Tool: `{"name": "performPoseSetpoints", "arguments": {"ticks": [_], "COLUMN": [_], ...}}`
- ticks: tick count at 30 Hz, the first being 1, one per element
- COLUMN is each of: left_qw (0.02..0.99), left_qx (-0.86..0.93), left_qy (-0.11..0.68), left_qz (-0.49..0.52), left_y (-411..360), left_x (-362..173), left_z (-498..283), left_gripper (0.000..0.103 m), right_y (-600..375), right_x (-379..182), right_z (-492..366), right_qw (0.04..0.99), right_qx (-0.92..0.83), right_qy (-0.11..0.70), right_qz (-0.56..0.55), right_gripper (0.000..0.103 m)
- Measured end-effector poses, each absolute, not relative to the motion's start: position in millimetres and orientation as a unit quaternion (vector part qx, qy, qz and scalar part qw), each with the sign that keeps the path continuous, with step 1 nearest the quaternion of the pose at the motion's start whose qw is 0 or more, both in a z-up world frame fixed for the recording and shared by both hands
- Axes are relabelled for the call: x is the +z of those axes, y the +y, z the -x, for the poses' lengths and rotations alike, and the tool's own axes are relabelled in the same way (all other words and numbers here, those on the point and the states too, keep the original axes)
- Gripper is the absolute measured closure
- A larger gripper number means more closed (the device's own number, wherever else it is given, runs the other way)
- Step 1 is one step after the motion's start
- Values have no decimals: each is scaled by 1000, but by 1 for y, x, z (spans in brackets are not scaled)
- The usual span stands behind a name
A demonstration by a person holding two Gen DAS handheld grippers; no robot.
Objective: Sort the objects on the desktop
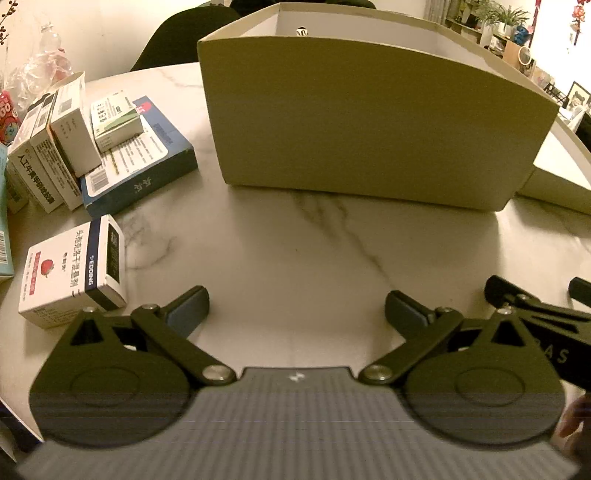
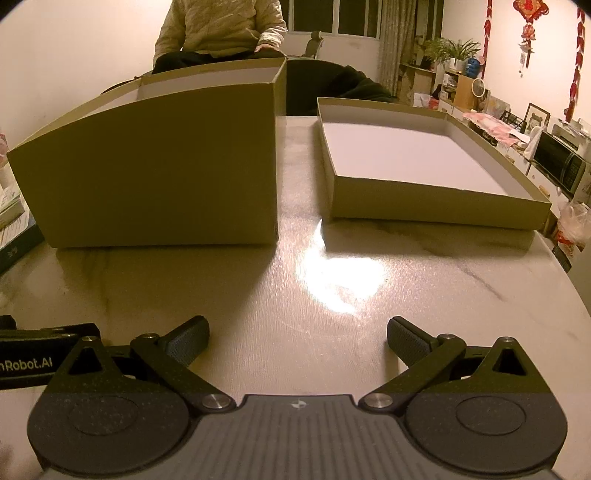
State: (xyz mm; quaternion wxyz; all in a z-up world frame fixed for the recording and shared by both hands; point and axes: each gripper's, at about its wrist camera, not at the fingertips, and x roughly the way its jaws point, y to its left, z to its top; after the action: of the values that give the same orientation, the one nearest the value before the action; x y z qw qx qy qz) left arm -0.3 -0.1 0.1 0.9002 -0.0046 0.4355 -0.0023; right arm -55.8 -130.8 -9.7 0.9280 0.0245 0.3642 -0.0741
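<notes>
The left hand-held gripper (image 1: 297,314) hangs over the marble surface (image 1: 295,258) with its jaws spread wide and nothing between them. The right hand-held gripper (image 2: 297,341) is just as wide apart and empty, low over the same surface, where a bright glare lies ahead of it. Part of the right one also shows at the right edge of the left wrist view.

A tall box (image 1: 369,122), open at the top, stands far of centre in the left view. To its right, apart from it, a shallow lid (image 2: 424,206) lies open side up with a white inside.

The things to sort sit at the left. A white carton (image 1: 70,271) with a red fruit picture lies nearest, just left of the left gripper. Farther off lies a flat blue box (image 1: 155,166), with a small green-and-white carton (image 1: 116,120) on top of it. Several white cartons (image 1: 51,147) lean in a row against its left side.

A person in a pale quilted jacket (image 2: 221,29) sits beyond the tall box.
</notes>
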Motion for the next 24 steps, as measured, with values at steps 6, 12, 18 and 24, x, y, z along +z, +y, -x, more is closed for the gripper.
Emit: {"name": "performPoseSetpoints", "arguments": {"ticks": [6, 12, 18, 24], "left_qw": [899, 898, 896, 898], "left_qx": [-2, -2, -8, -2], "left_qy": [437, 439, 445, 439], "left_qz": [3, 6, 11, 24], "left_y": [1, 0, 1, 13], "left_x": [0, 3, 6, 15], "left_z": [0, 1, 5, 12], "left_gripper": [0, 0, 0, 0], "right_y": [-131, -131, -132, -130], "right_x": [-9, -8, -4, -4], "right_z": [55, 54, 56, 52], "right_qw": [926, 924, 919, 913], "right_qx": [-74, -73, -67, -63], "right_qy": [369, 374, 388, 403], "right_qz": [-24, -24, -23, -23], "right_gripper": [0, 0, 0, 0]}}
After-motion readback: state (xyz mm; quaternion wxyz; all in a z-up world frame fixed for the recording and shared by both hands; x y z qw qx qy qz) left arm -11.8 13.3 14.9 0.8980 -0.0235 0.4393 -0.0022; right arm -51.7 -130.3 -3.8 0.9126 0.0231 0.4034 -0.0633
